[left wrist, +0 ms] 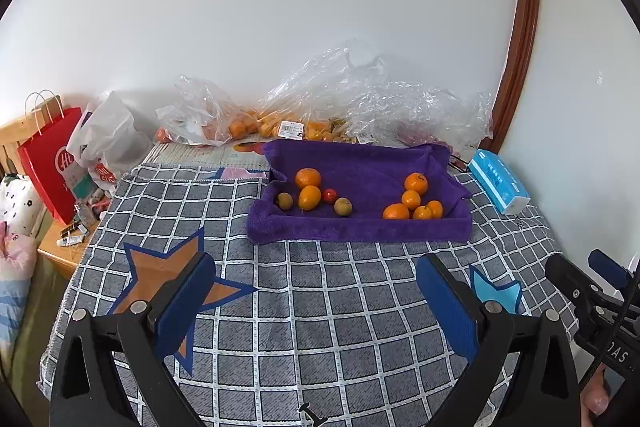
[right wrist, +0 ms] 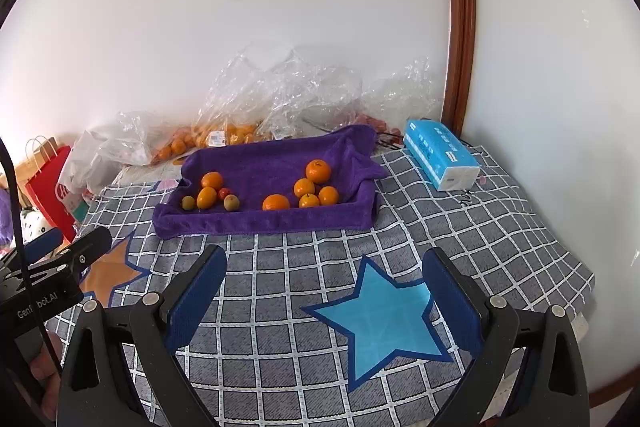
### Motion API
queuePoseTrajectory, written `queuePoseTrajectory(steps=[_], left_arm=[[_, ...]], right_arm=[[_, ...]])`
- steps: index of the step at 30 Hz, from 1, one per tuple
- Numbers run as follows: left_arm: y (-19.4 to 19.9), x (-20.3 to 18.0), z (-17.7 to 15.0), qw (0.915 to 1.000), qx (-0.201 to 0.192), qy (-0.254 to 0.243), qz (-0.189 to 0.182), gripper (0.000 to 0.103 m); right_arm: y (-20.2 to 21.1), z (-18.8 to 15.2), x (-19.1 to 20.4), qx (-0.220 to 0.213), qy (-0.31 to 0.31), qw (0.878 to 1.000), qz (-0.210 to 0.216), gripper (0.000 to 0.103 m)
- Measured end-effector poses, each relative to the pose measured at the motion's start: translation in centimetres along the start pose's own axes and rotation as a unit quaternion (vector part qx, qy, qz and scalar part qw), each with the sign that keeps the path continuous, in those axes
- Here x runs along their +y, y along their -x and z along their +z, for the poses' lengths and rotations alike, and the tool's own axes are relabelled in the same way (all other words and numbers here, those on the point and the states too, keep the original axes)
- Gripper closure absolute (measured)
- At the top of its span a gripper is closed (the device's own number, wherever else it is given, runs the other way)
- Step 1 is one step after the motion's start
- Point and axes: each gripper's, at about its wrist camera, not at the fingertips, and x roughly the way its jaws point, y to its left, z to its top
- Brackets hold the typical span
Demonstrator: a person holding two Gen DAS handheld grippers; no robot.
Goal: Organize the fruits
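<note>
Left gripper [left wrist: 316,303]: jaws spread wide, nothing between the blue pads; hovers above the checked cloth [left wrist: 328,307], well short of the fruit.
Right gripper [right wrist: 324,301]: likewise wide open and empty, over the blue star [right wrist: 384,319].
Purple towel tray [right wrist: 264,219]: soft-walled, on the cloth beyond both grippers; holds all loose fruit.
Left cluster: two oranges [left wrist: 309,187], a small red fruit [left wrist: 329,195], two brownish-green kiwi-like fruits [left wrist: 343,206].
Right cluster: five oranges [right wrist: 312,189], touching or nearly so.
Handling, judged: oranges are light, round, firm-skinned and prone to roll, so pinch across the widest part; the small fruits are probably softer, so close gently.
Access: towel wall sags, so come from above.
Far: plastic bags [left wrist: 320,103] of more fruit by the wall; tissue pack [right wrist: 440,155].
</note>
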Motion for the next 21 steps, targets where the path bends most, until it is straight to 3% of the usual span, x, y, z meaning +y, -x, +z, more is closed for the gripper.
queuePoseTrajectory(steps=[21], left_arm=[[0.26,-0.41,-0.18,1.0,-0.001,-0.005,0.005,0.002]], right_arm=[[0.04,-0.17,0.21,0.002,0.001,1.0,0.003,0.005]])
